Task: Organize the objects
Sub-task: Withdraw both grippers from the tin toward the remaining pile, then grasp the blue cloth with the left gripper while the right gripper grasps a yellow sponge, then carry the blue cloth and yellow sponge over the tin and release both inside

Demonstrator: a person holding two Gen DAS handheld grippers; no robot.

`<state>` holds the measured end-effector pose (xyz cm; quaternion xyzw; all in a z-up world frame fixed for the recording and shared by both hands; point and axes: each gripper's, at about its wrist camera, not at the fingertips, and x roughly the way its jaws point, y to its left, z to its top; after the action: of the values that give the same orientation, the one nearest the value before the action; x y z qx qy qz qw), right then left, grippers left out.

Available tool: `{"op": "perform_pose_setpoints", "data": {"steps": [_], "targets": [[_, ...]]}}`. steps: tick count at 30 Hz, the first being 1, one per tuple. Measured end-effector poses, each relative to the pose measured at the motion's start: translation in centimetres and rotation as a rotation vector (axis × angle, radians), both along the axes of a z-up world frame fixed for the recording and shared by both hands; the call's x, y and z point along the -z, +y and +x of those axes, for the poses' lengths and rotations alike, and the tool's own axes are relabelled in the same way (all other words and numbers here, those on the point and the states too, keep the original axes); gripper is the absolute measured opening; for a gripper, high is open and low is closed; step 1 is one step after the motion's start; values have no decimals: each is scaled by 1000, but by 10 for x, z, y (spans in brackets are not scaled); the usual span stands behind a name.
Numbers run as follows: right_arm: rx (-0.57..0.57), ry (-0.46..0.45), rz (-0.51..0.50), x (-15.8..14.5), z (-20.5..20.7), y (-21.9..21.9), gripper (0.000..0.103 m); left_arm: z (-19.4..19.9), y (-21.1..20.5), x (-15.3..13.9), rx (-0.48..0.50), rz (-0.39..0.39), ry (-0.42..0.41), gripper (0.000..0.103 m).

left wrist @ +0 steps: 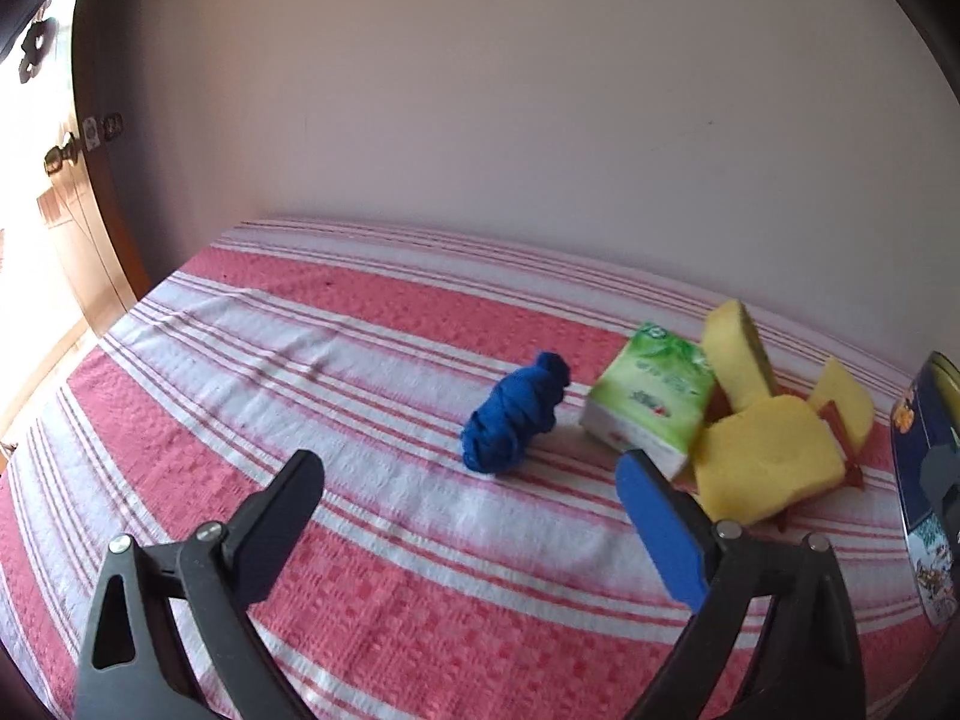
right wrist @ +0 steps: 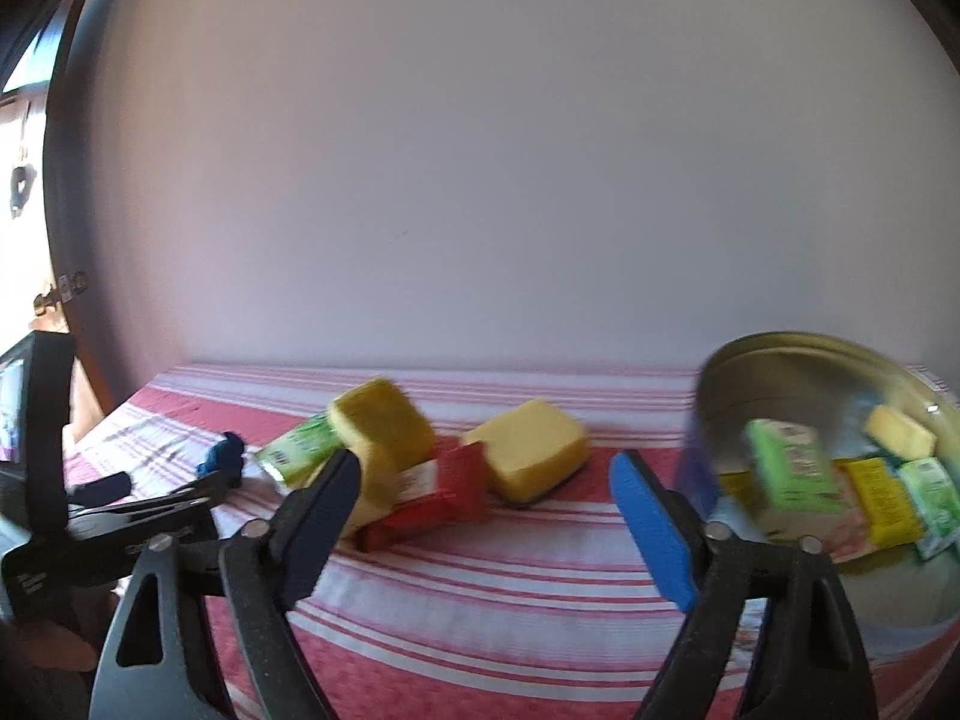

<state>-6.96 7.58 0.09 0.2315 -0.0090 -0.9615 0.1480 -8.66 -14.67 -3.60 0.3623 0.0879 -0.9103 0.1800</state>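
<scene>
A rolled blue cloth (left wrist: 516,414) lies on the red and white striped cover (left wrist: 360,540). My left gripper (left wrist: 471,471) stands open just in front of the cloth, with nothing between its fingers. To the cloth's right lie a green tissue pack (left wrist: 654,402) and three yellow sponges (left wrist: 768,456) on top of red packets (left wrist: 840,429). My right gripper (right wrist: 486,468) is open and empty, a little short of a yellow sponge (right wrist: 534,450) and the red packets (right wrist: 444,498). A round metal tin (right wrist: 750,372) at the right holds several green and yellow packs and a sponge.
A plain wall runs behind the striped cover's far edge. A wooden door (left wrist: 102,210) stands at the left. The left tool's black body (right wrist: 42,438) fills the left edge of the right wrist view. The cover's left half (left wrist: 240,360) holds nothing.
</scene>
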Motion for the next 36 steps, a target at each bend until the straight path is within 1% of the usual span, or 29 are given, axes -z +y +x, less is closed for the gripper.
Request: {"op": "perform_pose_setpoints", "data": {"steps": [1, 3, 6, 9, 12, 14, 15, 17, 18, 19, 20, 21, 22, 25, 28, 30, 32, 36], "targets": [[-17, -15, 2, 2, -3, -6, 78, -4, -2, 1, -3, 2, -5, 98], [-47, -44, 5, 4, -7, -16, 74, -12, -7, 3, -14, 5, -18, 97], [-68, -74, -18, 7, -13, -23, 74, -24, -13, 7, -26, 16, -43, 93], [-84, -110, -12, 11, -24, -36, 74, -36, -18, 13, -17, 37, -76, 87], [-86, -158, 14, 16, -35, -50, 74, -43, -25, 22, -3, 88, -125, 80], [-101, -205, 21, 21, -43, -58, 74, -43, -27, 22, 2, 99, -117, 79], [-107, -226, 27, 23, -46, -61, 72, -43, -27, 22, 2, 99, -116, 78], [-115, -264, 64, 28, -52, -72, 70, -42, -27, 22, 3, 102, -111, 74], [-116, -267, 82, 30, -55, -78, 69, -41, -26, 22, 6, 103, -106, 65], [-132, -264, 100, 30, -56, -83, 62, -42, -26, 21, 15, 103, -101, 53], [-140, -263, 108, 30, -56, -86, 56, -42, -26, 21, 28, 104, -95, 47], [-152, -265, 121, 31, -56, -90, 48, -41, -26, 20, 38, 108, -91, 33], [-160, -265, 129, 31, -56, -91, 46, -40, -27, 20, 44, 113, -87, 30], [-180, -259, 79, 29, -54, -82, 37, -34, -34, 18, 31, 152, -53, 30], [-228, -261, -36, 27, -55, -66, 35, -26, -37, 13, 8, 153, -4, 30], [-243, -231, -90, 23, -50, -56, 35, -20, -33, 6, 6, 123, 37, 30], [-246, -193, -112, 19, -42, -47, 35, -13, -27, 0, 12, 83, 77, 30], [-189, -101, -124, 7, -25, -26, 35, 1, -14, -11, 31, 6, 154, 30]]}}
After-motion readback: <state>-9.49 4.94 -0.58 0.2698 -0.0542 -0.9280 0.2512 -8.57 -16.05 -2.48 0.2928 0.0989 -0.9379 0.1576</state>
